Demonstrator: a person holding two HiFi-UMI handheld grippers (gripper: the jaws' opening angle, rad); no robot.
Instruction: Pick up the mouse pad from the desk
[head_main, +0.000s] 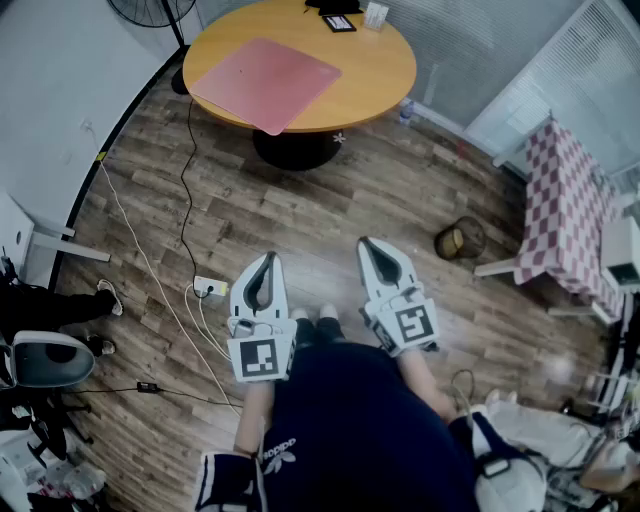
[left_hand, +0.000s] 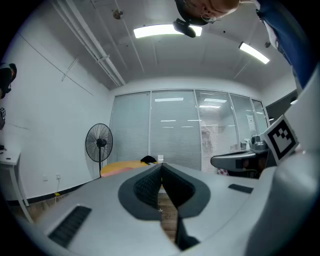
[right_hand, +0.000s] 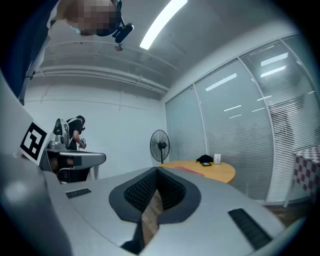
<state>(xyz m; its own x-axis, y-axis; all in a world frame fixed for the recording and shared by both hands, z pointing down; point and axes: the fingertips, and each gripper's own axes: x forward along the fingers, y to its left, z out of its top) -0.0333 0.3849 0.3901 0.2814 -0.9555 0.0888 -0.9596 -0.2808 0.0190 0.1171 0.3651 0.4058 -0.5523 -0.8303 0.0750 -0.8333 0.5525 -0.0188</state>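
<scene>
Fingers (left_hand: 146, 189) on my left gripper (head_main: 267, 260) are pressed together at the tips, closed on nothing but each other. Same deal on my right gripper (head_main: 366, 244): its fingers (right_hand: 135, 192) meet at the tips too, with only a sliver of wood floor (head_main: 330, 215) showing through the gap nearer the camera.

Head view has both grippers side by side in the lower middle of the frame, held out level in front of me over the floor and pointing toward the top of the frame.

The mouse pad (head_main: 265, 82) is the pink one, lying flat on the round wooden worktop (head_main: 378, 72) at the top center of the frame, well apart from both grippers. It sits on the left half of the worktop, and its near corner comes right up to the rim, can't tell if it hangs over.

At the far edge of the worktop there's a small black gadget (head_main: 338, 22) with a white cup-like thing (head_main: 376, 15) just beside it. A standing fan (head_main: 150, 10) is in the upper left corner, and a power strip (head_main: 210, 288) with its cables lies on the floor left of my left gripper.
</scene>
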